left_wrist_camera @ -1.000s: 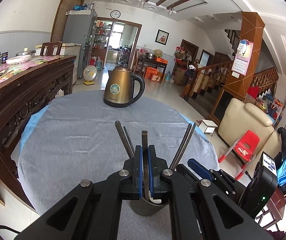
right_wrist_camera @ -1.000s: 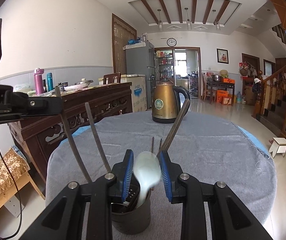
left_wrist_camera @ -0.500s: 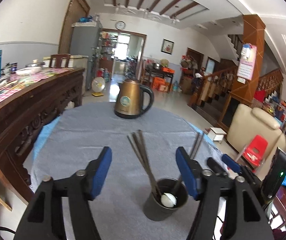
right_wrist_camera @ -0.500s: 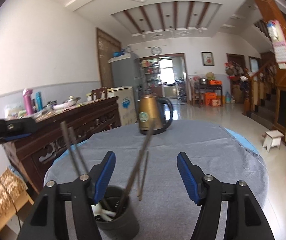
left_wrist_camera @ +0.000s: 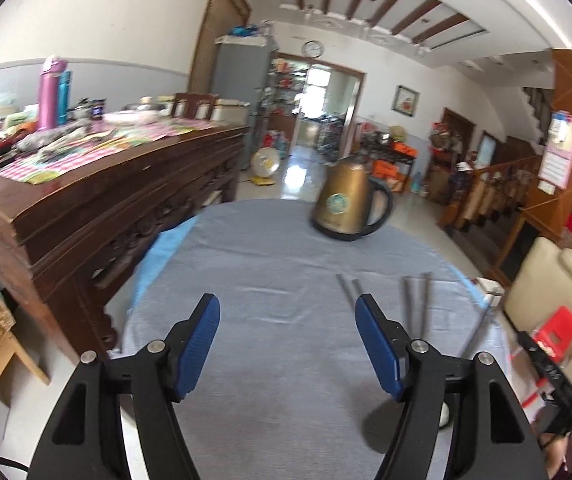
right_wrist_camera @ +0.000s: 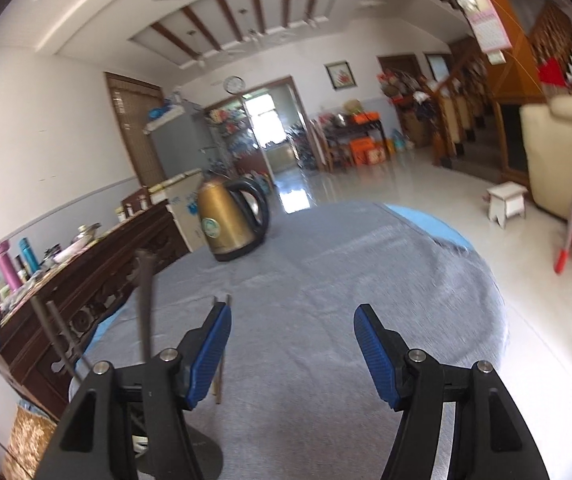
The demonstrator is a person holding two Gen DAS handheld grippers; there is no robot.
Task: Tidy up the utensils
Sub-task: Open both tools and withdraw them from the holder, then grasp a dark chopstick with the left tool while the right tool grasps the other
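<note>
- As far as I can tell, the sorting is pretty much done: the chopsticks (left_wrist_camera: 414, 308) and a longer grey handle (right_wrist_camera: 144, 304) stand upright in a dark utensil cup (right_wrist_camera: 189, 456), and I can't spot anything loose on the cloth.
- That cup sits low and just right of the left claw (left_wrist_camera: 288, 346), mostly hidden behind its right finger. From the right claw (right_wrist_camera: 292, 354) it's low and just left, tucked behind the left finger.
- Inside the cup: two pairs of grey chopsticks leaning apart, that longer handle, and a bit of white at the rim, probably a spoon (left_wrist_camera: 444, 420). Can't see the bottom of the cup, so there could be more in there.
- A thin pair of sticks (right_wrist_camera: 221, 344) shows right behind the right claw's left pad. I honestly can't tell if they're in the cup or lying on the cloth.
- Left claw is spread wide, nothing between the blue pads.
- Right claw is the same, wide apart and holding nothing.
- Both claws hang over the grey tablecloth (left_wrist_camera: 269, 272), a little above it, not touching anything.
- My guess on what's left: maybe just a check for strays, otherwise it looks finished.
- Straight ahead of both claws, well apart from the cup, a gold kettle (left_wrist_camera: 346, 206) stands at the far edge of the table.
- Off to the left of the claws runs a dark wooden sideboard (left_wrist_camera: 97, 208) piled with bottles and clutter.
</note>
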